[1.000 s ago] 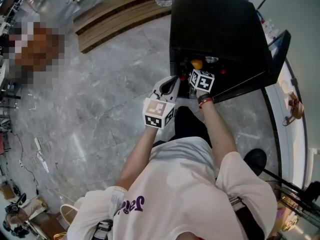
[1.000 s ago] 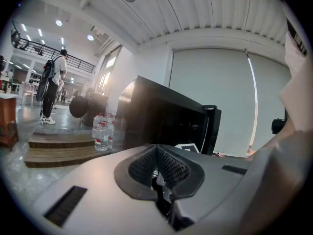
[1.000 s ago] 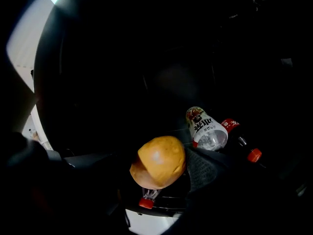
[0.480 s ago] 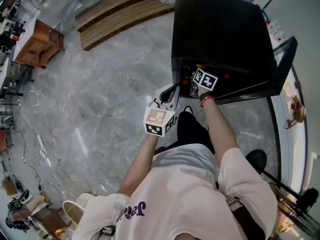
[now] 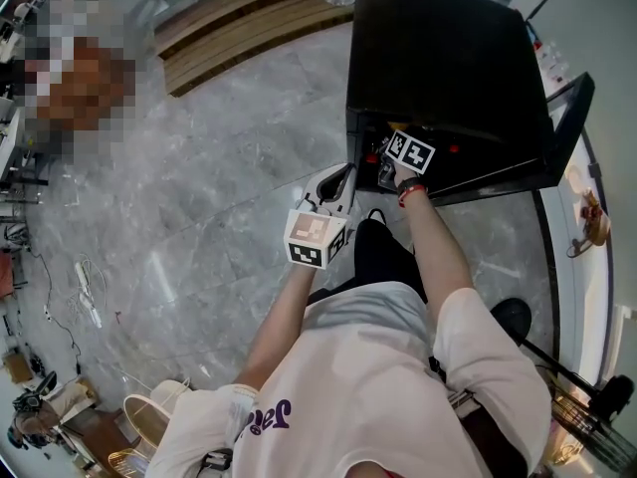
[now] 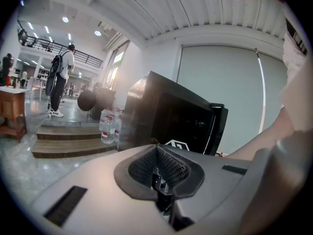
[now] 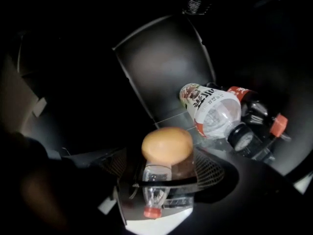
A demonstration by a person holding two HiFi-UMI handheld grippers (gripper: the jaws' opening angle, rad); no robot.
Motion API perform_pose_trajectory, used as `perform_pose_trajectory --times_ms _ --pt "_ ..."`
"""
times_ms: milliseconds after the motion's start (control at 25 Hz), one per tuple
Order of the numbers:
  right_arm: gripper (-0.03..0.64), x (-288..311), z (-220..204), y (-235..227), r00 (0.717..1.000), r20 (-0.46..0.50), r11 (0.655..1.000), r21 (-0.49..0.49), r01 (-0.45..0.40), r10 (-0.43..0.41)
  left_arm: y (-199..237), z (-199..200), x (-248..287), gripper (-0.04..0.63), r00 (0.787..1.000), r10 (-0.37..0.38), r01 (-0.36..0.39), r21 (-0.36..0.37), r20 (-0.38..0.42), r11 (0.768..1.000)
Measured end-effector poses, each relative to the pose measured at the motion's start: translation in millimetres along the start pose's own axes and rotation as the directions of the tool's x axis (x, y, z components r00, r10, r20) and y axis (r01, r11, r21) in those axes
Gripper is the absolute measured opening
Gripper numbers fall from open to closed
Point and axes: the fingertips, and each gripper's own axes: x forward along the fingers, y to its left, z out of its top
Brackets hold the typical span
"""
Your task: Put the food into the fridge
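though dim, smooth round fruit

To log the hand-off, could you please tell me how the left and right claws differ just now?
The left claw is shut and empty; the right claw is opening, an orange between its parted pads. The left hangs outside the fridge; the right reaches inside. Both carry marker cubes.
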Motion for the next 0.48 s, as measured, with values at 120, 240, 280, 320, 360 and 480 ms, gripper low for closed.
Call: perform_pose_trajectory --times_ms 120,240,280,320,360,480 --pt "0.434 -17 0 0 1.000 -0.009 1.000 0.014 0.014 -0.014 -5 8 -7 0.017 1.000 -0.007 0.007 -0.010 -0.010 1.000" --pt "0.434 -42 -1 3 1.000 -0.009 0.999 0.022 0.025 -0.024 -13 21 -22 0.017 1.000 -0.009 0.009 0.011 -0.011 1.000" --pt "0.434 -53 -3 5 1.000 -0.006 0.999 0.022 0.027 -0.027 -17 24 -29 0.017 1.000 -0.010 0.010 0.016 -0.008 1.000" --pt "0.434 -64 -5 7 1.000 -0.002 0.999 0.021 0.030 -0.029 -19 26 -37 0.017 1.000 -0.008 0.009 0.016 -0.007 1.000" --pt "0.434 -76 -7 10 1.000 0.003 0.999 0.019 0.031 -0.031 -21 28 -46 0.017 1.000 -0.004 0.004 0.010 -0.009 1.000" --pt "0.433 -111 -13 23 0.999 0.021 0.999 -0.008 0.031 -0.031 -25 31 -73 0.017 1.000 0.001 -0.001 0.003 -0.009 1.000"
